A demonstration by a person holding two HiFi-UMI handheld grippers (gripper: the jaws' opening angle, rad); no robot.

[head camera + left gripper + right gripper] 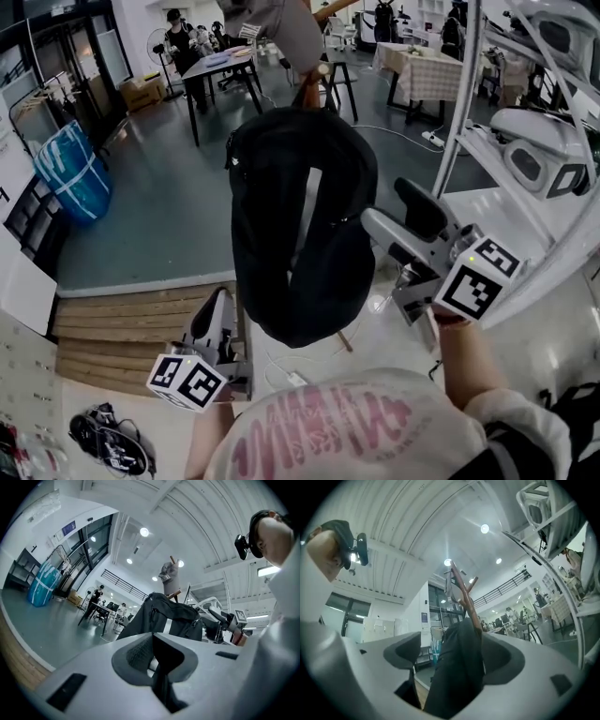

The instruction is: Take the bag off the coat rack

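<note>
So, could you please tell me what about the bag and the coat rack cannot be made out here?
- How the bag hangs on the coat rack: in the head view, the bag's own top covers the hook.
- The rack's pole and base: in the head view, hidden behind the bag; in both gripper views, behind the bag and jaws.
- Whether the right gripper touches the bag: the fabric partly hides its open jaws' pads.
</note>
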